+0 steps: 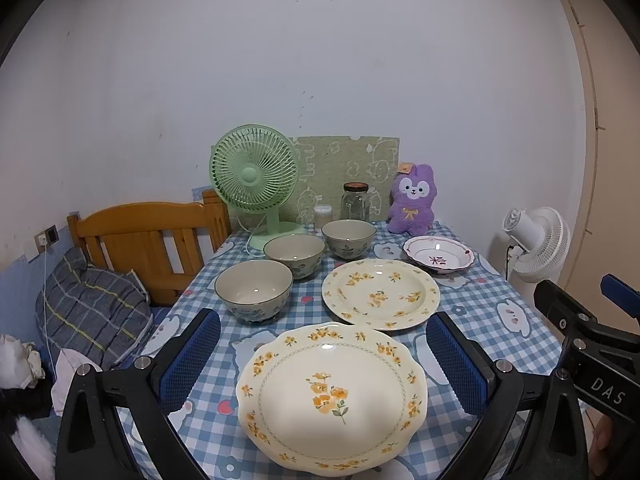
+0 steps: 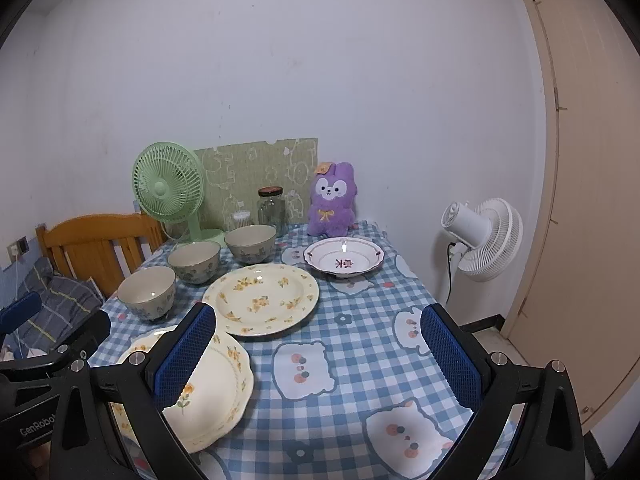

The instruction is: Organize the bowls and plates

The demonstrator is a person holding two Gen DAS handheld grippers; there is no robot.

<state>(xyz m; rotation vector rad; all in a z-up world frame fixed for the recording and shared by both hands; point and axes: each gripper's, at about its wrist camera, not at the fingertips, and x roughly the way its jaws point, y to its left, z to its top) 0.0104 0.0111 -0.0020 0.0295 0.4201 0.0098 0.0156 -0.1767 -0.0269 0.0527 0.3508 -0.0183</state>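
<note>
Nearest the camera, on the blue checked tablecloth (image 1: 492, 304), lies the scalloped cream plate (image 1: 332, 396) with orange flowers, flat and right side up. The left gripper (image 1: 324, 356) hangs above it with its blue pads spread wide to either side of the plate, grasping nothing; it looks lined up for a first pick. The right gripper (image 2: 318, 354) is likewise released and empty, its pads apart over a bare stretch of cloth just right of that same plate, probably kept clear so the left one has room to work.

Just beyond sits the round yellow-flowered plate (image 1: 380, 294), near the scalloped one but apart from it. To its left three matching bowls run in a diagonal row away from the viewer: the near bowl (image 1: 253, 290), the middle bowl (image 1: 294, 255) and the far bowl (image 1: 348, 238), each upright and close to its neighbour; whether they touch I cannot tell. Such equal bowls would nest easily, I judge. Farther right stands a small white dish with a red rim (image 1: 439, 255), well apart from the bowls.

At the back, against the wall, stand a green desk fan (image 1: 256, 184), a glass jar (image 1: 355, 202) and a purple plush rabbit (image 1: 412, 200). Nothing is stacked yet, so the sorting seems not yet begun.
</note>
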